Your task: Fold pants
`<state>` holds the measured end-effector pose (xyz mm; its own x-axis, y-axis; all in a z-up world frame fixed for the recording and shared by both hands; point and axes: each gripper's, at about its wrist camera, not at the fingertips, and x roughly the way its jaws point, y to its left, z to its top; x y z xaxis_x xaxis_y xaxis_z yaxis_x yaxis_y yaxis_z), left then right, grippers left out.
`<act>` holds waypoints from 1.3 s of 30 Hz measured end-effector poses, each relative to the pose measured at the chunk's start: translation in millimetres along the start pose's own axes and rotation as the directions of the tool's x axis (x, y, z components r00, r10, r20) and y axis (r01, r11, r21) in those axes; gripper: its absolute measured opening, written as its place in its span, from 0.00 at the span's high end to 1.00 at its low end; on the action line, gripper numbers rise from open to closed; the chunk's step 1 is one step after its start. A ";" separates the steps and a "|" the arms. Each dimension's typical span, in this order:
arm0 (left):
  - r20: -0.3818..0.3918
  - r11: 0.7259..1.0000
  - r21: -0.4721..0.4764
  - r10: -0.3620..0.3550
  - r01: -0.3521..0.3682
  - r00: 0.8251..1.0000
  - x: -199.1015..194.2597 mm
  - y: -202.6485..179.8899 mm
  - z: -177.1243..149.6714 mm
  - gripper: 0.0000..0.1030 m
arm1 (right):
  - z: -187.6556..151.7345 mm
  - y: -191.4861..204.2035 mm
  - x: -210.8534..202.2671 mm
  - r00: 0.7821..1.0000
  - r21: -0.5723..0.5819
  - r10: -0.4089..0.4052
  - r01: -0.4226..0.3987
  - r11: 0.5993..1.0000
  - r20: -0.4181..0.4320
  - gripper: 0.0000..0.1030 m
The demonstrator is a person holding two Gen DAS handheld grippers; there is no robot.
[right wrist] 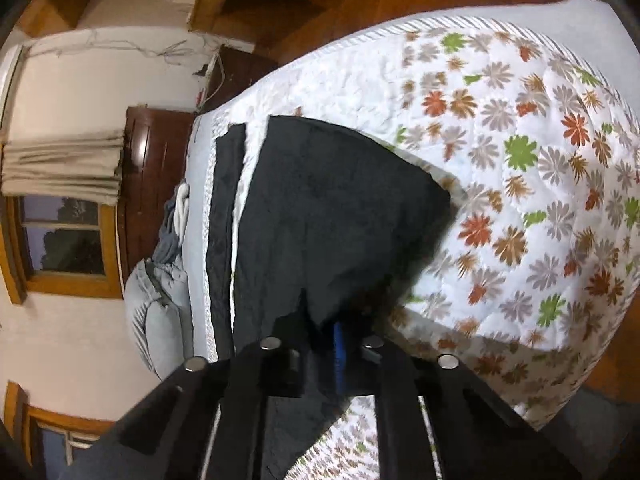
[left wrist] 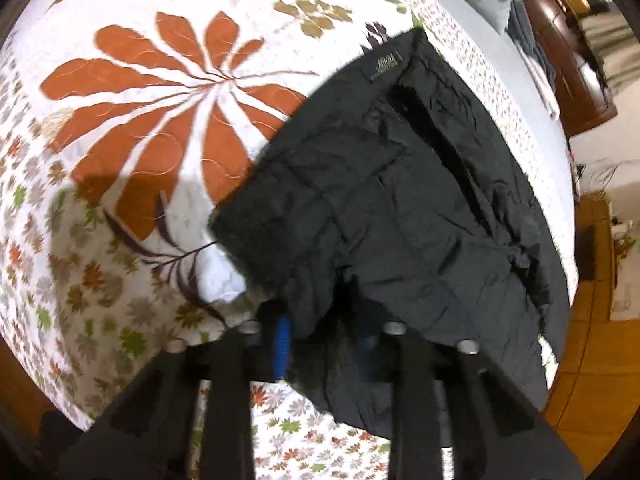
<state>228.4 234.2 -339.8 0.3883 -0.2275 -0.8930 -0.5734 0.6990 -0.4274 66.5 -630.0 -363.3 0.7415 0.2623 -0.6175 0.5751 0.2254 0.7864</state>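
Two grippers pinch black pants [left wrist: 400, 200]: left gripper [left wrist: 324, 328] and right gripper [right wrist: 340, 340], fingers each clamped on a fabric edge. No containers in view. Pants lie partly folded on a floral quilt [left wrist: 140, 120] covering a bed; wooden floor [left wrist: 592, 360], window [right wrist: 64, 236] and curtain [right wrist: 60, 168] beyond. Fabric wrinkled, label [left wrist: 386, 66] visible.

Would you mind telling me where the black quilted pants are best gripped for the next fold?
Grip the black quilted pants at the near hem corners, coming from the near bed edge. Both grippers, left and right, appear already pinched there, and the fabric lies flat on the floral quilt beyond.
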 end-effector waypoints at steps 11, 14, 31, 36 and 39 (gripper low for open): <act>0.047 0.992 -0.124 0.024 -0.018 0.999 -54.4 72.2 -11.7 0.86 | -54.8 26.0 -7.5 0.992 -0.137 -0.064 0.049 0.989 -0.106 0.93; 0.053 0.988 -0.154 0.041 -0.032 0.998 -56.1 98.1 -14.7 0.84 | -70.7 19.4 4.4 0.984 -0.160 -0.112 0.089 0.983 -0.141 0.93; 0.165 0.997 0.029 0.066 -0.072 0.984 -125.0 77.2 33.8 0.12 | -63.9 89.4 -48.3 0.952 -0.430 -0.304 0.294 0.854 0.047 0.52; 0.165 0.990 0.134 0.017 -0.039 0.986 -112.3 27.6 100.0 0.06 | -78.8 109.1 17.0 0.948 -0.490 -0.312 0.245 0.836 -0.058 0.50; 0.101 0.979 0.205 -0.011 -0.010 0.995 -84.0 -1.3 135.2 0.06 | -68.5 95.8 51.5 0.925 -0.456 -0.367 0.285 0.843 -0.101 0.52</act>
<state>294.0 344.1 -245.2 0.4655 -0.1650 -0.8695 -0.4175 0.8253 -0.3801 136.1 -530.6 -320.8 0.4402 0.2546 -0.8611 0.5383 0.6927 0.4800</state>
